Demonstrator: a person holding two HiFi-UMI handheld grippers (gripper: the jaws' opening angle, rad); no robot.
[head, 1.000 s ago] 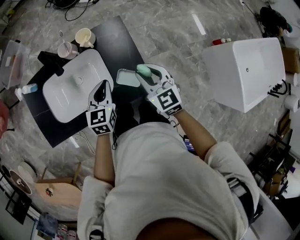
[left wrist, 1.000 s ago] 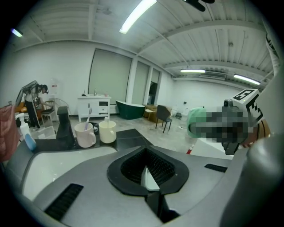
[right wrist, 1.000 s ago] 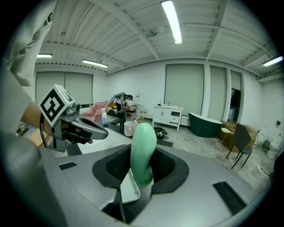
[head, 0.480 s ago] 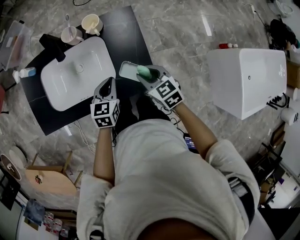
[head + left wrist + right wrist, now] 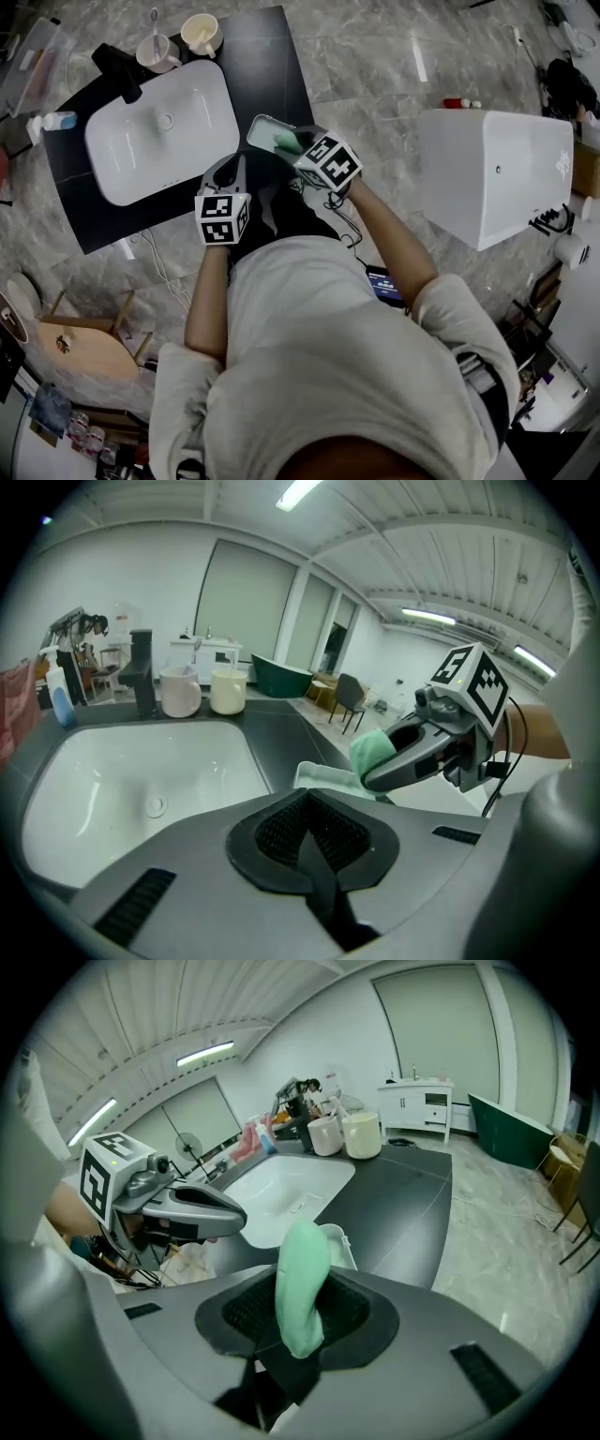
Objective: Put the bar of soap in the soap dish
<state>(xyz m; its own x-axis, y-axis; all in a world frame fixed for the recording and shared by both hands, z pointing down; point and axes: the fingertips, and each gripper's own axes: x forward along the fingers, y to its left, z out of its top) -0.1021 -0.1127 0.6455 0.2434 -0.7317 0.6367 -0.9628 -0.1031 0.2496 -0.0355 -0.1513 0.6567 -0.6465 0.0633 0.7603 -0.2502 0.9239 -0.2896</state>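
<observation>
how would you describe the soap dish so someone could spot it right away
Find the black countertop holding the big white basin. Just right of the basin in the head view, at the counter edge nearest the person, lies the soap dish: a small, pale, shallow tray with rounded corners, unlike the upright cups beyond the basin.

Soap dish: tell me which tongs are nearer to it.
Right. The right tongs, gripping the soap, hang just above the soap dish; the left tongs sit off to its side, by the sink.
</observation>
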